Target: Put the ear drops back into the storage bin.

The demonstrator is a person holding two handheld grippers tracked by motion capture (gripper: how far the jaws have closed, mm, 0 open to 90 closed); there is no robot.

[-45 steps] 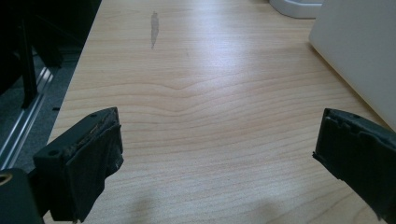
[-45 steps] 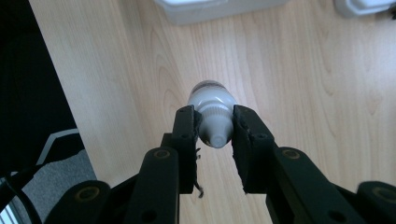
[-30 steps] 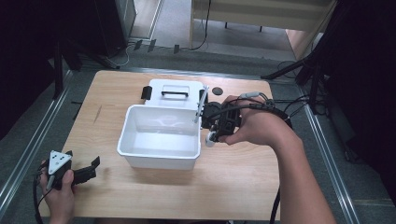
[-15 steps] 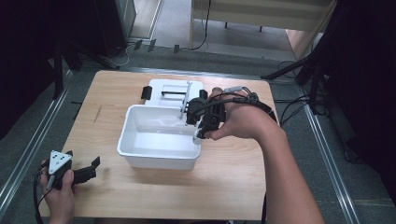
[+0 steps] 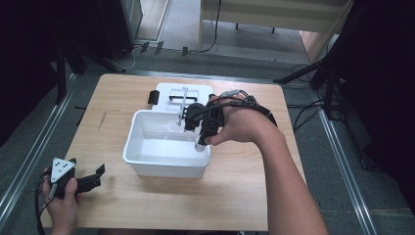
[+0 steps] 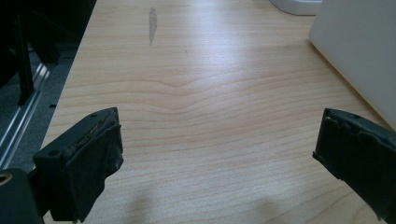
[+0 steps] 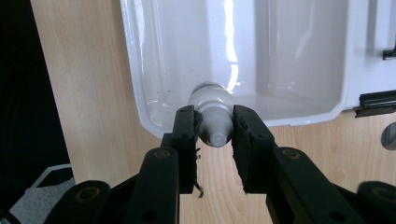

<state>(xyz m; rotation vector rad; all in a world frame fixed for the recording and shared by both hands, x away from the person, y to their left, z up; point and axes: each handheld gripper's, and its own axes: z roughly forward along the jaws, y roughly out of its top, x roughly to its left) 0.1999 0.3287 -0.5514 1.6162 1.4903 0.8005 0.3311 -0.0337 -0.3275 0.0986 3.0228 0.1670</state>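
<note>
My right gripper (image 7: 214,126) is shut on a small white bottle (image 7: 212,109) with a ribbed cap, gripped just above the cap. Beyond it lies the inside of a white plastic bin (image 7: 133,70). In the high view the right gripper (image 5: 190,117) hovers over the back right part of the bin (image 5: 166,169), and a slim pale piece (image 5: 183,104) sticks out past its jaws. My left gripper (image 5: 95,177) rests at the table's near left corner, open with nothing between its pads (image 6: 93,154); only bare wood lies ahead of it.
A white lid (image 5: 195,90) with a black handle lies flat behind the bin, a black clip (image 5: 153,97) at its left end. The bin's side wall (image 6: 359,51) rises to the right of the left gripper. Dark floor and metal rails surround the table.
The right hand has carried the bottle leftward and slightly down, from the bin's right rim to above its inside. The left hand has stayed where it was.
</note>
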